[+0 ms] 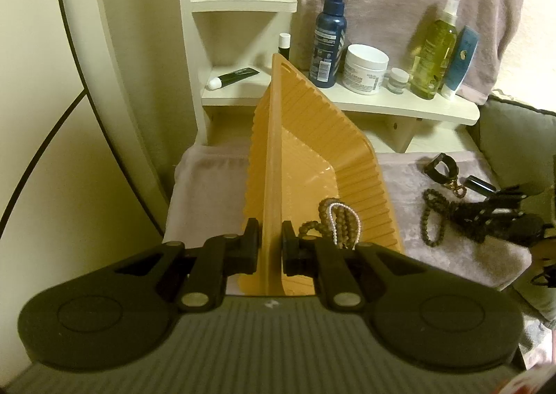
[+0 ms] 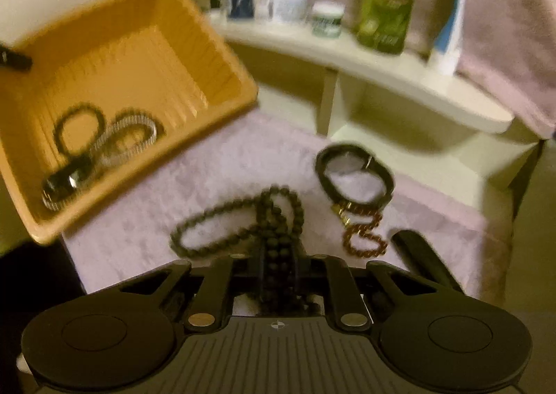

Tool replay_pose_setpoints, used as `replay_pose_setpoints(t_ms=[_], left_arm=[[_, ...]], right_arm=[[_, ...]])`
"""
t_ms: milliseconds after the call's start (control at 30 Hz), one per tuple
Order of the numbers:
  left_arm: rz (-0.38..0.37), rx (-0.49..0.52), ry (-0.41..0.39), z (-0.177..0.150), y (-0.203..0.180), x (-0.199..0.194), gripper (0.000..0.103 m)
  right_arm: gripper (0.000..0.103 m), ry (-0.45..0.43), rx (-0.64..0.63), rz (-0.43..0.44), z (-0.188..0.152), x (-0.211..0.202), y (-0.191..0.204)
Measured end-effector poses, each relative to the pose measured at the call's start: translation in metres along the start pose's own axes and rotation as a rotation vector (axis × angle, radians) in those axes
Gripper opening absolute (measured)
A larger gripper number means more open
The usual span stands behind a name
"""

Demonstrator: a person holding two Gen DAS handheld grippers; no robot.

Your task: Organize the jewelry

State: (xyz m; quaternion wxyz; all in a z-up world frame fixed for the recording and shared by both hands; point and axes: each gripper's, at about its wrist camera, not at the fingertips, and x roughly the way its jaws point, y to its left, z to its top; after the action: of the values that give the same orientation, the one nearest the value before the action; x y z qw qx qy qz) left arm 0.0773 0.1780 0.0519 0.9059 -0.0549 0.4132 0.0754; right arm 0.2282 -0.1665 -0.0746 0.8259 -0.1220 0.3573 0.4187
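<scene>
My left gripper [image 1: 271,248] is shut on the near rim of an orange ribbed basket [image 1: 274,150], which it holds tilted. Inside the basket lie a brown bead string [image 1: 342,220] and a white pearl strand [image 1: 334,223]. In the right wrist view the basket [image 2: 215,46] also holds a dark bead bracelet [image 2: 78,130], a clear bead bracelet [image 2: 128,140] and a shiny band [image 2: 66,182]. My right gripper [image 2: 278,265] is shut on a dark bead necklace [image 2: 215,223], whose loops trail on the pink towel [image 2: 139,220]. A black bracelet [image 2: 354,171] with an amber chain [image 2: 365,237] lies just right of it.
A black tube [image 2: 424,255] lies on the towel to the right. Behind stands a cream shelf [image 1: 399,105] with a blue spray bottle [image 1: 328,36], a white jar [image 1: 365,69], a green oil bottle [image 1: 434,46] and small tubes. A pink towel hangs behind them.
</scene>
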Motion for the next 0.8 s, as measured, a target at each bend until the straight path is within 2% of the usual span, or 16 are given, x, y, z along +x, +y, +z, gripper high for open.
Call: replay_pose_setpoints(t_ms=[800], left_arm=[[-0.006, 0.011, -0.012, 0.000, -0.001, -0.002, 0.011]], right_arm=[[0.007, -0.438, -0.018, -0.106, 0.100, -0.153, 0.019]])
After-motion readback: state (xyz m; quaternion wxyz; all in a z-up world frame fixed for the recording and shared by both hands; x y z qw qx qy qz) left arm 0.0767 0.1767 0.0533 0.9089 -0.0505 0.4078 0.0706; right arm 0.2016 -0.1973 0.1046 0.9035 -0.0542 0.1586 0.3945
